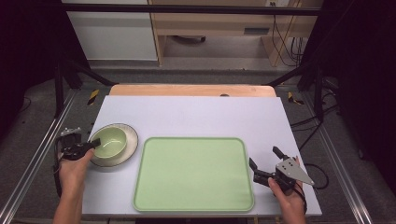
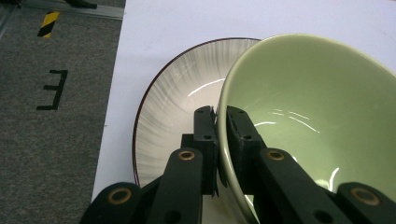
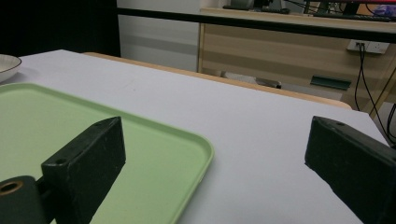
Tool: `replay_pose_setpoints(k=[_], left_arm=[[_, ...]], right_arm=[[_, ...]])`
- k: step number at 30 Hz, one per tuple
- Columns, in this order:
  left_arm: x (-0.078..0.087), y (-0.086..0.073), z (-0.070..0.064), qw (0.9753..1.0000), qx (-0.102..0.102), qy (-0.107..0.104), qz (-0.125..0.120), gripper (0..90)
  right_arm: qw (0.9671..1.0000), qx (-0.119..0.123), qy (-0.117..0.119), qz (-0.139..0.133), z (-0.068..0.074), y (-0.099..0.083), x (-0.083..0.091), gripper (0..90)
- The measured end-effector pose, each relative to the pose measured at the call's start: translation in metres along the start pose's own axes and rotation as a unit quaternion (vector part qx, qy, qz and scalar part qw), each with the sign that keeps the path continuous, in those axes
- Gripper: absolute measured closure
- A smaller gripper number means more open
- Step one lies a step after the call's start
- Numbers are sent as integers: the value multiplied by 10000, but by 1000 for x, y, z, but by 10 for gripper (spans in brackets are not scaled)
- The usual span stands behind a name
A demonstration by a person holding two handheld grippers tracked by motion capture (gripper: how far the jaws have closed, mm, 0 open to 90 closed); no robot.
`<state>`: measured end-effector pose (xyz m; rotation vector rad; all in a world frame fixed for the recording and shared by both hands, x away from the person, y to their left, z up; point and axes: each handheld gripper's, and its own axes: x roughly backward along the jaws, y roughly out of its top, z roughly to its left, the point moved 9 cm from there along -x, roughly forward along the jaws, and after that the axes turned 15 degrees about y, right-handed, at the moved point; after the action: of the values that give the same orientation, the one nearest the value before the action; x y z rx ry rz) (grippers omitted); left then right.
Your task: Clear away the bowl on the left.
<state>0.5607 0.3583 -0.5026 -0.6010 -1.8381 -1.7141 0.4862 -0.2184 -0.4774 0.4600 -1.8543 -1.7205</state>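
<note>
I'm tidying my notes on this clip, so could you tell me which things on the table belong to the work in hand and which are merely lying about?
In the job:
- green bowl, rim clamped by the left gripper
- striped plate under the bowl

Lying about:
- green tray, bare
- right gripper, open beside the tray, holding nothing

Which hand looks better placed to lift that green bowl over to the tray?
The left. The left gripper is already shut on the green bowl's rim, on the plate. The right gripper sits open beyond the tray.
</note>
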Motion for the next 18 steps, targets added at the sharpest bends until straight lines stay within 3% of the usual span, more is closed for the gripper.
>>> replay_pose_setpoints(k=[4,10,13,18], left_arm=[[3,0,0,9999,95,-106,-6,826],[16,6,3,9972,571,-445,-172,826],[21,10,0,9965,615,-508,-249,826],[29,18,-16,9967,404,-610,-354,824]], right_arm=[[10000,2,6,4,0,0,0,54],[10000,25,26,-23,1,1,-1,54],[10000,24,29,-28,1,1,-1,54],[10000,21,18,-39,0,2,0,54]])
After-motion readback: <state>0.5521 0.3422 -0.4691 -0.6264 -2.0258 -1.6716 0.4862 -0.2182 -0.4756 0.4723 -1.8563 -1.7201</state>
